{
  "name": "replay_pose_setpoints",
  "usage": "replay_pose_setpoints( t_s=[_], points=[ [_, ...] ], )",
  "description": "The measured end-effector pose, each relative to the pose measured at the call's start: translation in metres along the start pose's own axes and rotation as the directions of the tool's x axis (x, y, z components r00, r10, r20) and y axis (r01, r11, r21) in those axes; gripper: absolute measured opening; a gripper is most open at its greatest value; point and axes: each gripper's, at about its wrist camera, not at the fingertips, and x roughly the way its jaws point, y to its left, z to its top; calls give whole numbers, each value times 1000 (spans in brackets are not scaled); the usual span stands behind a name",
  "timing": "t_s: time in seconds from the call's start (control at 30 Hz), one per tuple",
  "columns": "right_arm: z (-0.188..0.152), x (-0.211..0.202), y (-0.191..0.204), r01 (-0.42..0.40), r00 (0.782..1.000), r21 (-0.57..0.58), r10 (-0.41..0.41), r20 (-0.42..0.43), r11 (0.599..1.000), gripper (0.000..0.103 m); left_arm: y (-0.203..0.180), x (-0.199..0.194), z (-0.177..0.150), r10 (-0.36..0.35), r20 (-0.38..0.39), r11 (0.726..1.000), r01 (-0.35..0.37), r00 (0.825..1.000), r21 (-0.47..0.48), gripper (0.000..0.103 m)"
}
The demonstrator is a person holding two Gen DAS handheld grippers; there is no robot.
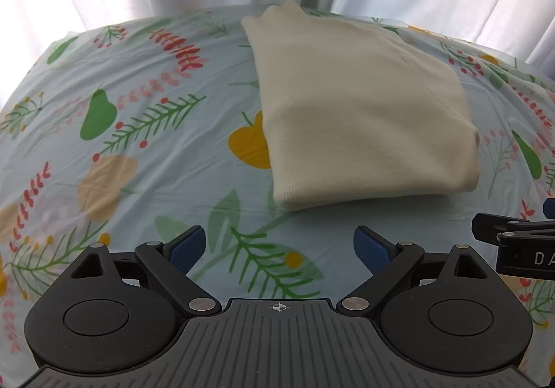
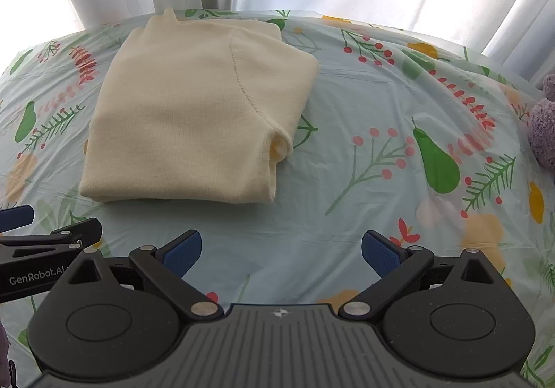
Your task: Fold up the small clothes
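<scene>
Left tongs (image 1: 279, 247) and right tongs (image 2: 281, 249) hover spread wide, empty, just above the worktop (image 2: 347, 180) with its floral cloth. Beyond them lies the cream sweater (image 1: 360, 110), folded flat, apart from both. Purple fuzzy fabric (image 2: 543, 124) sits at the right edge.

Matt knit sweater (image 2: 194, 110) (probably wool)

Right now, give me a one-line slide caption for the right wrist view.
Open right gripper hovers before a folded cream sweater on the fruit-print tablecloth, left gripper alongside.
</scene>
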Motion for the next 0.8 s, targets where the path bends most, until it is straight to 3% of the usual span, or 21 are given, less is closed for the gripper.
replay_pose_setpoints(
  t_s=[0.8],
  points=[
    [0,-5,1,3,1000,-5,-3,13,1000,99,2,-3,2,-5,14,1000,5,1000,8,96]
  ],
)
